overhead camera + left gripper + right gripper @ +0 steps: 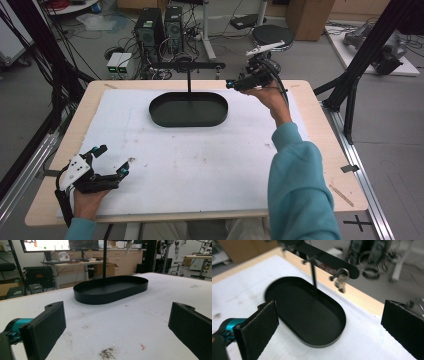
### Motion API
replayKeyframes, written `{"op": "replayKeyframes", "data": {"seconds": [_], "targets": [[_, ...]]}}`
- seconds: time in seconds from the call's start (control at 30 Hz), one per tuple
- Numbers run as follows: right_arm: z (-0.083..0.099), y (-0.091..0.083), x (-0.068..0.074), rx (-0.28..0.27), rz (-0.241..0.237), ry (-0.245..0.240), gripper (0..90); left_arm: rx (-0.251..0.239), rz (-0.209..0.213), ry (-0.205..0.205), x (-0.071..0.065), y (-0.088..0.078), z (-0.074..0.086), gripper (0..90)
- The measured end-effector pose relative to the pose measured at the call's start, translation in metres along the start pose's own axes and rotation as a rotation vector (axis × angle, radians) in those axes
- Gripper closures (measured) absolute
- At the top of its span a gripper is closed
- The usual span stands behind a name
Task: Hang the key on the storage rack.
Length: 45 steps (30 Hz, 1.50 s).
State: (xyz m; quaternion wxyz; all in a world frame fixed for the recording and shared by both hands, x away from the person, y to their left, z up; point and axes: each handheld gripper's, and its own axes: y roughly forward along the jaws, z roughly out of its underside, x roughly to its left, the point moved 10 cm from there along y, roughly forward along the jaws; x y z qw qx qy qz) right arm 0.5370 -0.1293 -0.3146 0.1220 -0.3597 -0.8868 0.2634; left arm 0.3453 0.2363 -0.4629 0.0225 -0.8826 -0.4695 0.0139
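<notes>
The left gripper (pixel 111 159) rests near the worktop's (pixel 210 160) front left corner, its jaws spread wide with nothing between them, pointing across the white mat toward the black oval tray (pixel 188 109). The tray sits at the middle of the worktop's back edge, and a thin upright post (pixel 189 82) rises from it to a black crossbar (pixel 322 257). A bunch of keys (pixel 340 281) hangs from a peg near one end of that crossbar. The right gripper (pixel 231 84) is held up above the back edge, just right of the tray; its jaws stand wide apart and empty, facing the keys.
</notes>
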Motion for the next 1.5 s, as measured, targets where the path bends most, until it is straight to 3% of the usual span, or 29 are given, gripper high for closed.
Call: {"op": "replayKeyframes", "data": {"seconds": [0.1,0.13,0.2,0.3,0.43,0.47,0.57,0.6,0.67,0.8,0.93,1.1,1.23,1.4,1.5], "targets": [[0.008,-0.01,0.006,-0.009,-0.025,-0.016,0.4,0.003,0.0,-0.001,0.0,0.0,0.0,1.7],[0.02,-0.021,0.012,-0.025,-0.042,-0.053,0.4,0.003,-0.001,0.0,0.0,0.0,0.0,1.7],[0.031,-0.029,0.016,-0.04,-0.053,-0.081,0.4,0.003,0.0,0.007,-0.001,0.0,0.0,1.7],[0.053,-0.041,0.022,-0.075,-0.067,-0.098,0.4,0.003,0.0,0.005,-0.001,0.0,0.0,1.7],[0.075,-0.053,0.029,-0.119,-0.089,-0.094,0.4,0.001,0.0,0.008,-0.001,0.0,0.0,1.7],[0.089,-0.058,0.034,-0.137,-0.108,-0.094,0.4,0.001,0.001,0.007,-0.001,0.0,0.0,1.7],[0.111,-0.066,0.04,-0.181,-0.119,-0.085,0.4,0.0,0.0,0.005,-0.001,0.0,0.0,1.7],[0.111,-0.066,0.04,-0.181,-0.119,-0.085,0.4,-0.001,0.0,0.005,-0.001,0.0,0.0,1.7],[0.135,-0.071,0.045,-0.245,-0.127,-0.057,0.4,-0.002,0.0,0.008,-0.001,0.0,0.0,1.7],[0.168,-0.076,0.048,-0.326,-0.107,-0.027,0.4,0.0,0.001,0.012,-0.001,-0.001,0.0,1.7],[0.199,-0.074,0.047,-0.361,-0.069,-0.044,0.4,0.0,0.0,0.01,-0.001,-0.001,0.0,1.7],[0.215,-0.073,0.045,-0.408,-0.039,-0.06,0.5,-0.004,0.0,0.014,-0.001,-0.001,0.0,1.7],[0.226,-0.072,0.043,-0.439,-0.037,-0.041,0.4,-0.01,0.005,0.011,-0.002,-0.001,-0.001,1.7],[0.226,-0.074,0.036,-0.457,-0.016,-0.008,0.4,-0.014,0.005,0.008,-0.001,-0.002,-0.001,1.7],[0.226,-0.076,0.036,-0.475,-0.006,-0.014,0.5,-0.015,0.005,0.009,-0.002,-0.002,-0.001,1.7]]}}
